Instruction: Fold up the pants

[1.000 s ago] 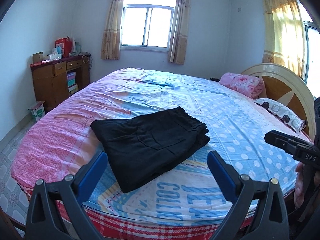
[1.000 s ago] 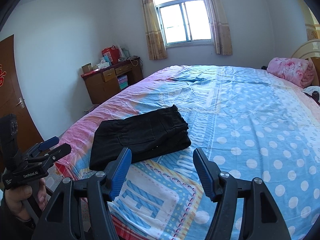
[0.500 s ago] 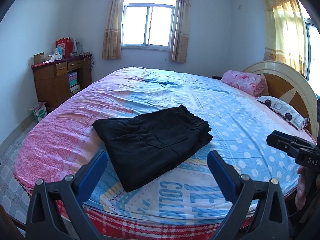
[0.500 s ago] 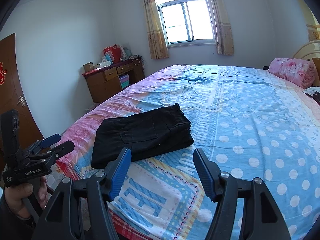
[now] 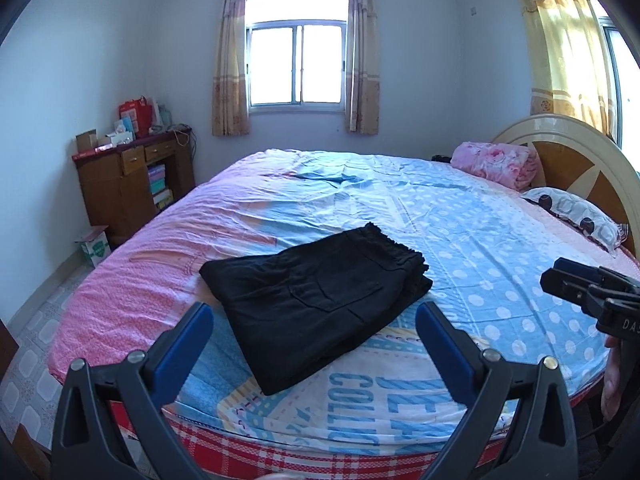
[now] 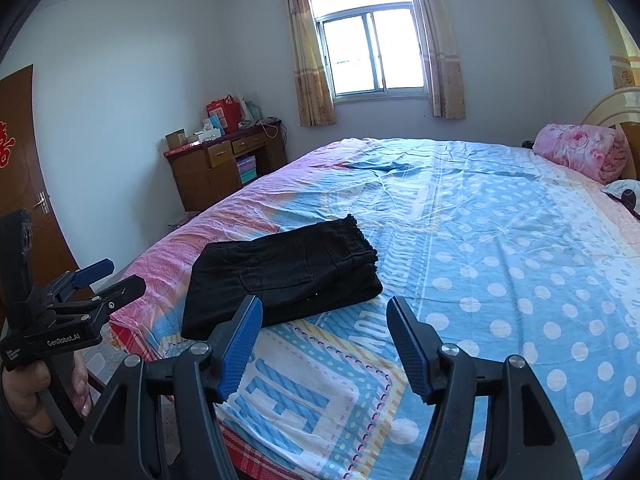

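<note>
- The black pants (image 5: 316, 300) lie folded into a compact rectangle near the foot corner of the bed (image 5: 460, 220), waistband toward the window; the fold appears complete.
- The left gripper (image 5: 314, 344) is held back from the bed edge, fingers wide apart and empty, apparently because no grasp is needed.
- The right gripper (image 6: 324, 340) is likewise clear of the pants, fingers spread, holding nothing.
</note>
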`<move>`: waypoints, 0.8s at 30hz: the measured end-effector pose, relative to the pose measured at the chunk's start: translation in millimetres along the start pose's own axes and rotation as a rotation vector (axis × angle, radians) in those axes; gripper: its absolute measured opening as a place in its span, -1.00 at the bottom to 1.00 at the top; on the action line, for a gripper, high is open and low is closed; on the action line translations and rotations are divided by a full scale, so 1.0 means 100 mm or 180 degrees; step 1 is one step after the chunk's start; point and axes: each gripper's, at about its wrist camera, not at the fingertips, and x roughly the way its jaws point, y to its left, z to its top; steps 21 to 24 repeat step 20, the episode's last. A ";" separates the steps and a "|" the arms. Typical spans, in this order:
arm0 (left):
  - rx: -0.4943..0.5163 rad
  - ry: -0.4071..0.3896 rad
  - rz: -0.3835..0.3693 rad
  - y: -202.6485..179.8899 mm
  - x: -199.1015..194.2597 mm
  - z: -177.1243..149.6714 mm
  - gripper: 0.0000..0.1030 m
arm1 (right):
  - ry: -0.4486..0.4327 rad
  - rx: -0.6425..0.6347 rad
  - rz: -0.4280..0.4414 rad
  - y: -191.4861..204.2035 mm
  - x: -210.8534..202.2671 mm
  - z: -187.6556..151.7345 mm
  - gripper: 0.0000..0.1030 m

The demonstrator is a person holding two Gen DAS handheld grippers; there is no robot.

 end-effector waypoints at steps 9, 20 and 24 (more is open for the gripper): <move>0.0042 0.0066 0.0236 0.00 0.07 -0.01 1.00 | 0.0033 -0.0065 0.0015 0.06 0.01 -0.04 0.29; 0.0011 0.0095 0.0105 0.06 0.09 -0.07 1.00 | 0.0152 -0.0160 0.0068 0.15 0.08 -0.13 0.29; 0.0011 0.0095 0.0105 0.06 0.09 -0.07 1.00 | 0.0152 -0.0160 0.0068 0.15 0.08 -0.13 0.29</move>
